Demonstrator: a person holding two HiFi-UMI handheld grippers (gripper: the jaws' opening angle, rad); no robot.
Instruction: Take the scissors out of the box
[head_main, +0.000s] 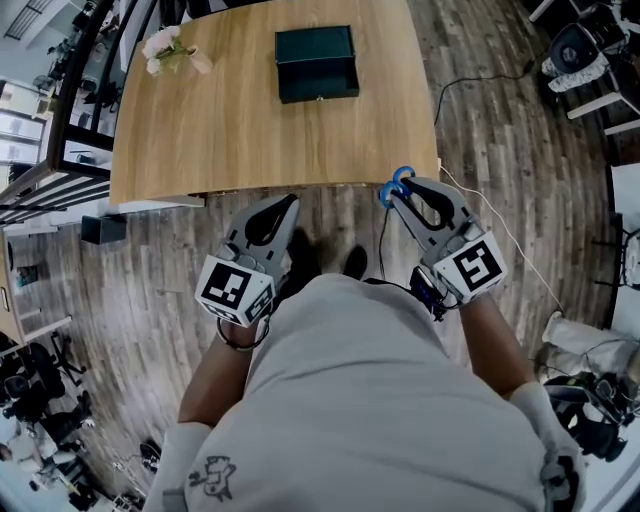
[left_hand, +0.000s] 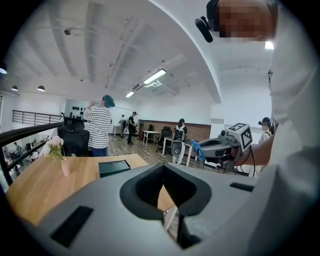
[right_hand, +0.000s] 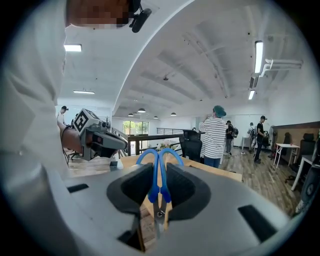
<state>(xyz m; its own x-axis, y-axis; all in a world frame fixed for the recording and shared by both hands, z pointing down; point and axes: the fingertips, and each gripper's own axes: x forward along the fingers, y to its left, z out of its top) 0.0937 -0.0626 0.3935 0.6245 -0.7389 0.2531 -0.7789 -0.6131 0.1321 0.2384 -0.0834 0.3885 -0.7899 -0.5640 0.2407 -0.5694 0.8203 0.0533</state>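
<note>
The blue-handled scissors are clamped in my right gripper, off the near right corner of the wooden table and above the floor. In the right gripper view the scissors stand upright between the pads, handle loops pointing away from me. The dark green box rests on the table's far side with its lid raised; the box also shows in the left gripper view. My left gripper hovers before the table's near edge, jaws together with nothing between them.
A vase of pale flowers stands at the table's far left. A cable trails over the wooden floor on the right. Several people, office chairs and small desks are farther back in the room.
</note>
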